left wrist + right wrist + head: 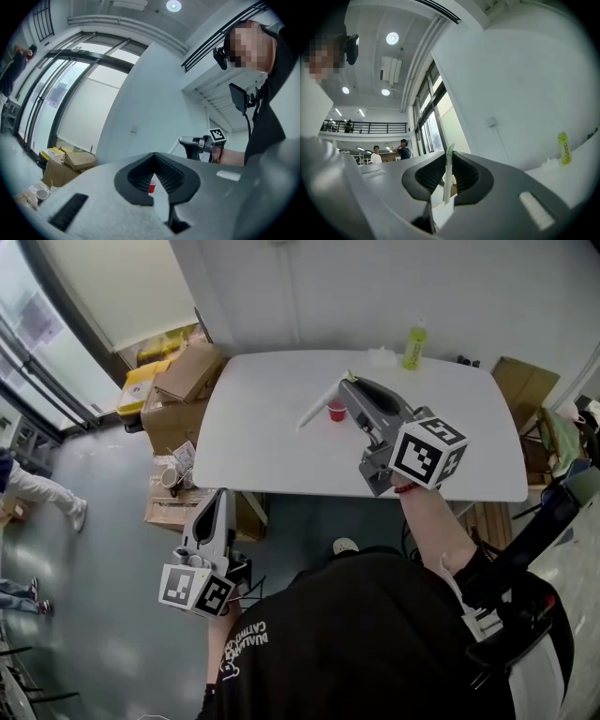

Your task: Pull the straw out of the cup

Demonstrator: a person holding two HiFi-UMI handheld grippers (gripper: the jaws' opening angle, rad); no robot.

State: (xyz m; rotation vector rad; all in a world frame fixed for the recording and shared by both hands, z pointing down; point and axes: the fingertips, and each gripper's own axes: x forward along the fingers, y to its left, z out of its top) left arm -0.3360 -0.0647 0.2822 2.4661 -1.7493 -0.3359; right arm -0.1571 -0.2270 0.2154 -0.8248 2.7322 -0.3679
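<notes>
A small red cup point(336, 411) stands on the white table point(281, 456). My right gripper point(349, 382) hovers above the table just beyond the cup, shut on the upper end of a white straw point(319, 405). The straw slants down to the left, and its lower end hangs beside the cup, outside it. In the right gripper view the straw point(448, 178) is pinched between the pads, its green tip poking above them. My left gripper point(222, 493) is off the table's near left corner, over the floor, jaws together and empty. Through its jaws the cup point(152, 188) shows.
A yellow-green bottle point(414, 346) and a crumpled white tissue point(380, 354) sit at the table's far edge. Cardboard boxes point(187, 371) are stacked left of the table, more boxes point(169, 498) by its near left corner. A person point(37, 491) stands far left.
</notes>
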